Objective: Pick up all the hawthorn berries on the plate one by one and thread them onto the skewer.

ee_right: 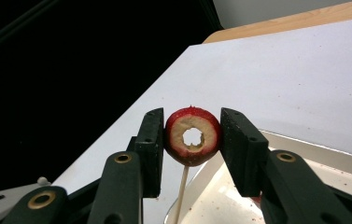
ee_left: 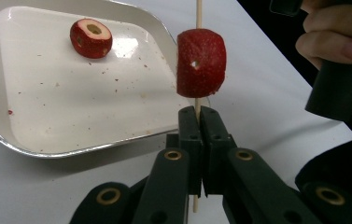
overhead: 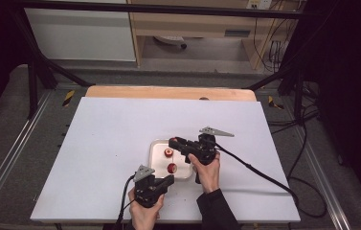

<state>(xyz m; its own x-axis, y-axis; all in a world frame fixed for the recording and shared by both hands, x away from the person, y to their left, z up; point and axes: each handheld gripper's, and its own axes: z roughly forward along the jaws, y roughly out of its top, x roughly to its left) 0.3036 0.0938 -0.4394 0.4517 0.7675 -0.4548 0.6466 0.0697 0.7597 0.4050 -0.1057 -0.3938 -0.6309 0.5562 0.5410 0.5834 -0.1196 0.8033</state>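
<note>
Left gripper view is showing a round red fruit piece with a hole in its middle [ee_left: 200, 63] sitting on a thin wooden skewer stick [ee_left: 199, 13]. The stick is going up through the fruit and out the top. Below the fruit, the left gripper [ee_left: 200, 122] is pinching the stick tight, with its two black jaws pressed together on it.

Right gripper view is showing the same fruit piece [ee_right: 193, 136] between the jaws of the right gripper [ee_right: 193, 148]. Both pads are touching the red skin, so this gripper is holding the fruit on the stick [ee_right: 181, 196].

Just beside them, a second red fruit piece with a hole [ee_left: 91, 38] is lying on the white square tray with a silver rim [ee_left: 47, 151]. The tray is resting on the white table [overhead: 106, 139].

I think the step is threading fruit onto the stick. Next, the right gripper probably needs to slide this piece gently down, let go, then fetch the other piece. The left one should be keeping the stick straight.
</note>
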